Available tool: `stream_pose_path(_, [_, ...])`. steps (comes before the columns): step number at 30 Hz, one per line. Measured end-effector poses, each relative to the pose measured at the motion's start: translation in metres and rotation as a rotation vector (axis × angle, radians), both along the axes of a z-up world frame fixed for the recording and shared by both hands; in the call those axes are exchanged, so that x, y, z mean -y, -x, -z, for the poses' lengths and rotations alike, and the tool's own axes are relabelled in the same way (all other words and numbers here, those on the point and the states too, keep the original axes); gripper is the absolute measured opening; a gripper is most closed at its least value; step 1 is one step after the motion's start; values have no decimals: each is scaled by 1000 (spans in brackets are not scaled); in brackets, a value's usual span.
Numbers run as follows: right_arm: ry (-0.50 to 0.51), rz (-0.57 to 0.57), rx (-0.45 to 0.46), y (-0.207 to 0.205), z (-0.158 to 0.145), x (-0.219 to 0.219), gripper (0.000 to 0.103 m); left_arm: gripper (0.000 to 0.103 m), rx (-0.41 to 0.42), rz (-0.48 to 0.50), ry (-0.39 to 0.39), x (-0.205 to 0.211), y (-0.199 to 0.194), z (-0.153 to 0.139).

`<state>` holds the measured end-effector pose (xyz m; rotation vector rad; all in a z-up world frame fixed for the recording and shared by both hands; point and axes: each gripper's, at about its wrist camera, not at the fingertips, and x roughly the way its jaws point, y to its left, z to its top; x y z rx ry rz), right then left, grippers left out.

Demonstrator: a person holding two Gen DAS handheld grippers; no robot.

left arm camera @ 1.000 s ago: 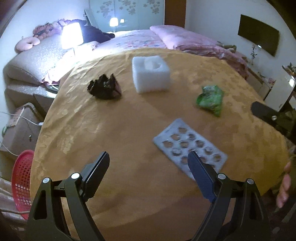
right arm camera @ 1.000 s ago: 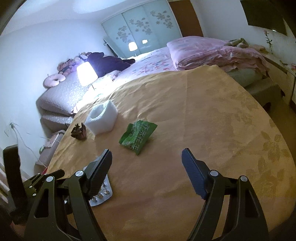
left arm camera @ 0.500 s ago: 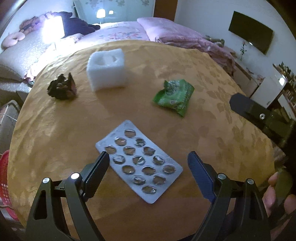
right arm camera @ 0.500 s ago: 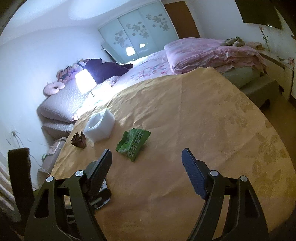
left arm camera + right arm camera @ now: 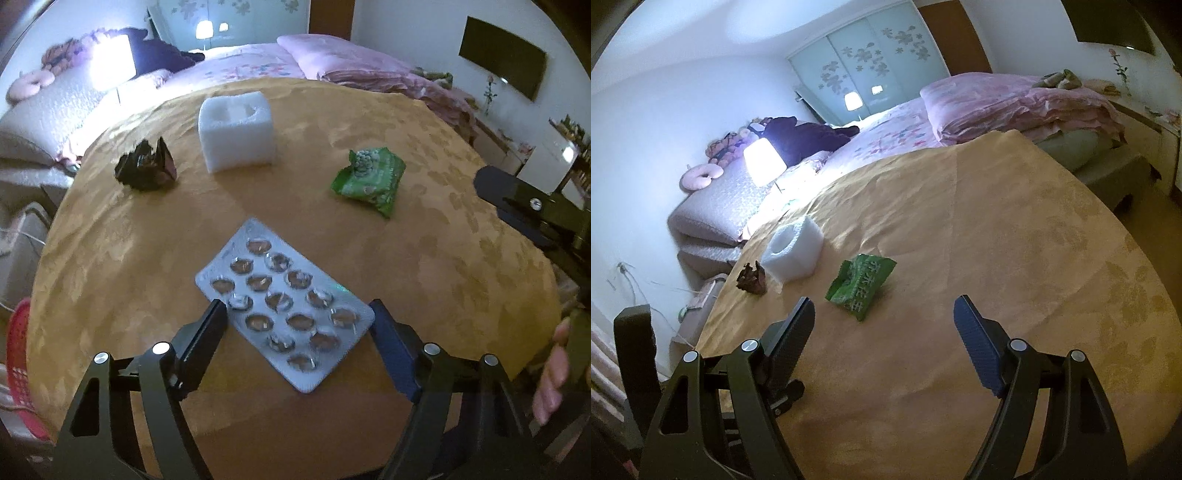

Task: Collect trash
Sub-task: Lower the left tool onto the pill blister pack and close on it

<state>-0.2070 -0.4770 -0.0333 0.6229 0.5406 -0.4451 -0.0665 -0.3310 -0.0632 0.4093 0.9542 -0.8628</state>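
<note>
Since a second ago my left claw has swung in over the blister pack, which now lies between its fingers instead of off to the side. Its jaws have just been closing but stand apart, flanking the pack's long edges; I cannot tell whether the pads touch it yet, and nothing is held. I came in steeply because the pack lies flat on the tabletop and has to be pinched across its width.

Beyond the left claw sit the green wrapper, the white foam block and the dark crumpled scrap, all well apart. To its left, off the tabletop edge, is the red basket, probably for the trash.

My right claw hangs wide open and empty, the wrapper just ahead of it.
</note>
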Motion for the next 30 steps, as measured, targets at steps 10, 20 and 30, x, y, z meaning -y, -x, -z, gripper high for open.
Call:
stream_pose_path(10, [-10,0,4,0,0,0,75,75,-91,-24,30,-2,-5,-5])
stream_pose_path(20, [-25,13,11,2,1,5,75,75,16,-26,-44,19,4,1])
stream_pose_path(30, [-27,11,5,0,1,4,75,54,102,24,-43,10,10,2])
